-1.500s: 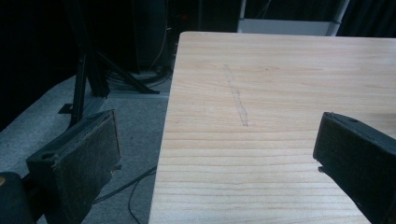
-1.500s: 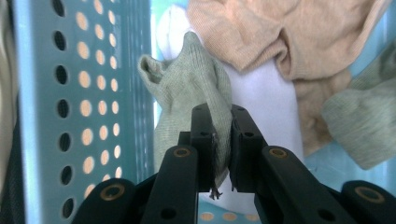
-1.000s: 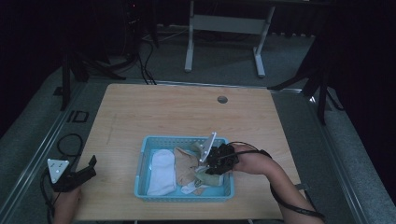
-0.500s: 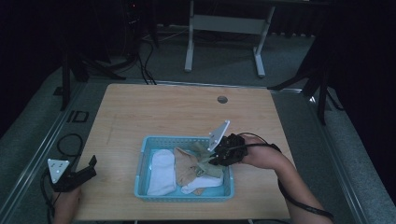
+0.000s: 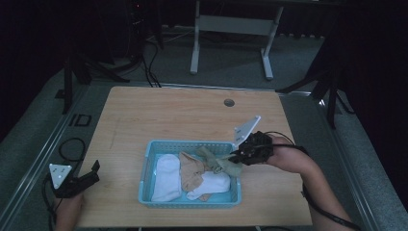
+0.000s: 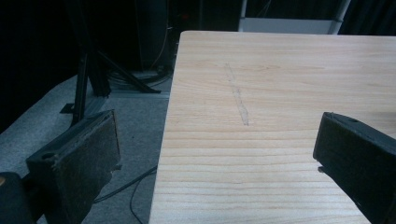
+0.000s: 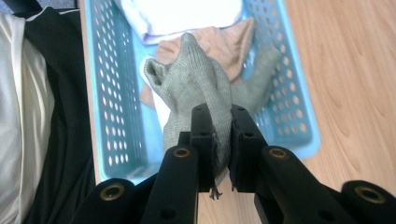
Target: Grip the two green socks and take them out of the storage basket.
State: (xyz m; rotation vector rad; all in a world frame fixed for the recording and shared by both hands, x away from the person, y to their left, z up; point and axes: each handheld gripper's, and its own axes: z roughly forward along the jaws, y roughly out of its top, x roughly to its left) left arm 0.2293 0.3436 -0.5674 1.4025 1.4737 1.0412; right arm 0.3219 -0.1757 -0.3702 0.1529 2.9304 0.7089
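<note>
Your right gripper point(image 7: 219, 135) has its jaws pinched tight on a grey-green sock point(image 7: 196, 88), the knit cloth squeezed between the two black pads at the lower middle of the right gripper view. The sock hangs from that pinch over the blue basket point(image 7: 107, 116), its free end trailing toward the far wall at the upper right of that view. Beneath it in the basket lie a tan sock point(image 7: 229, 37) and a white sock point(image 7: 177, 14).

In the high view your right gripper point(image 5: 243, 156) sits just right of centre, at the basket's point(image 5: 192, 202) right rim, with the grey-green sock point(image 5: 219, 161) stretched from it down into the basket, across the tan sock point(image 5: 192, 171). Two white socks point(image 5: 166, 178) lie in the basket's left and lower parts.

Your left gripper point(image 5: 82, 180) rests at the lower left of the high view, at the table's point(image 5: 168, 115) left edge, well apart from the basket. Its jaws stand wide with nothing between them; in the left gripper view bare tabletop point(image 6: 280, 93) shows between the pads.
</note>
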